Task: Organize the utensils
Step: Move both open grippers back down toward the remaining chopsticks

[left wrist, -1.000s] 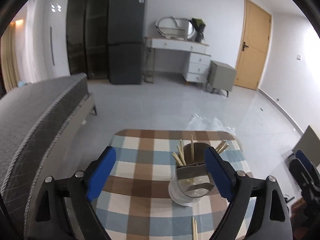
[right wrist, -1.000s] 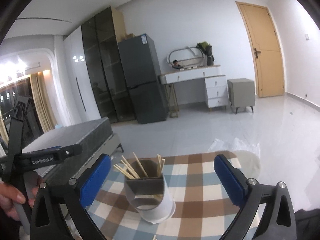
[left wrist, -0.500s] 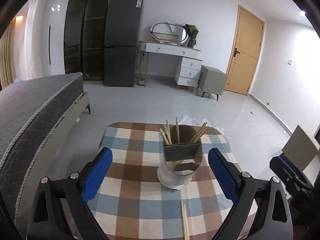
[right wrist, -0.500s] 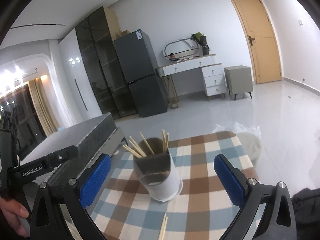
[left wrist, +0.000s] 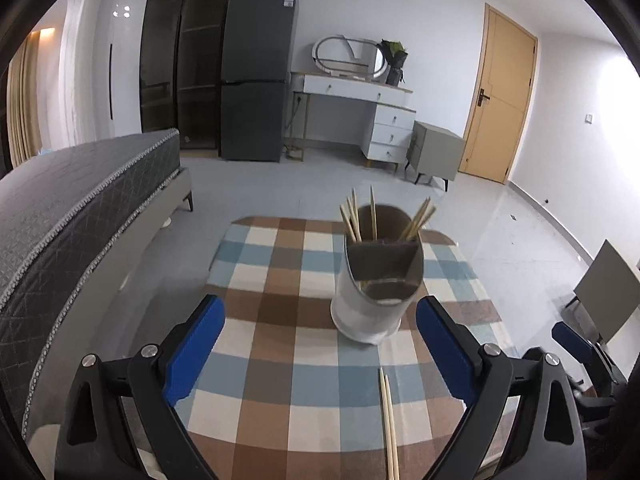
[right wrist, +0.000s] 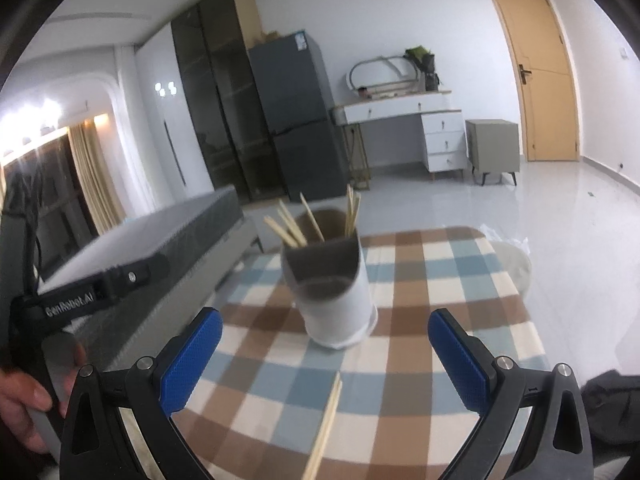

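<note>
I'm seeing left gripper [left wrist: 320, 342]: black frame, blue textured pads, silver screws showing. Right gripper [right wrist: 325, 348] is looking identical. Black bar in left hand [right wrist: 24, 396] is showing white "GenRobot.AI" lettering.

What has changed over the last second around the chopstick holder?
Both grippers have backed away from the holder and sunk toward the checked cloth, bringing the loose pair of chopsticks on it into view. The left gripper and right gripper took hold of nothing; jaws wide. Holder and its sticks stayed put.
</note>
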Tool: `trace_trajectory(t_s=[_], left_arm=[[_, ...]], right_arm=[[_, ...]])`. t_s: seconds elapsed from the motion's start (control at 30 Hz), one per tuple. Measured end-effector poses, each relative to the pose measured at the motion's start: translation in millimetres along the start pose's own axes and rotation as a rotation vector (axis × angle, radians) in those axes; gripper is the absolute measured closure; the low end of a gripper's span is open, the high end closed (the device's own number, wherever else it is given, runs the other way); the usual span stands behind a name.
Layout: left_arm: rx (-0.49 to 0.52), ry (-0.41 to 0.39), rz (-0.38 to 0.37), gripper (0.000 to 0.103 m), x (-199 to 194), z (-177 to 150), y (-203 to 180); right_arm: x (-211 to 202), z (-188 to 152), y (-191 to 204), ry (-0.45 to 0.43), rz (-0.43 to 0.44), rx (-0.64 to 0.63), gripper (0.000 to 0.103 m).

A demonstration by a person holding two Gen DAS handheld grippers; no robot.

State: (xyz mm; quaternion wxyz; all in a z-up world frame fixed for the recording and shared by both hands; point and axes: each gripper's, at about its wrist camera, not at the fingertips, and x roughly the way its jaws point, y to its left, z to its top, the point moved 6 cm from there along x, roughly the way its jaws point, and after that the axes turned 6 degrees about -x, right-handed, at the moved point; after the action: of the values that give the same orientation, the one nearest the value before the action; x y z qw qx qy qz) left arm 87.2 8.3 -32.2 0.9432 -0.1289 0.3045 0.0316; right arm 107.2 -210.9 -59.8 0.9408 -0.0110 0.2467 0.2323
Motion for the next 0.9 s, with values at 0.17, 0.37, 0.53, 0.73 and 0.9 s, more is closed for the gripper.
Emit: trace_trajectory(t_s=[0.17,0.37,0.53,0.73,0.9], left_arm=[[-0.026,0.042,-0.013,0.009,13,-20,6],[-0.017,0.085,0.022,0.009,30,-36,16],[-0.072,0.120,0.040,0.009,36,-37,27],[-0.106,0.189,0.054,0.009,51,-40,33],[-0.144,0.244,0.040,0.009,60,-42,37]], right_arm=[[7,-16,-5,0.044,0.000,0.014,0.000],[28,-40,-10,0.183,-0.012,0.026,0.000],[49,-61,-8,0.291,-0.051,-0.004,0.000],[79,-84,3,0.417,-0.026,-0.059,0.005],[111,-105,-3,0.545,-0.032,-0.052,0.036]])
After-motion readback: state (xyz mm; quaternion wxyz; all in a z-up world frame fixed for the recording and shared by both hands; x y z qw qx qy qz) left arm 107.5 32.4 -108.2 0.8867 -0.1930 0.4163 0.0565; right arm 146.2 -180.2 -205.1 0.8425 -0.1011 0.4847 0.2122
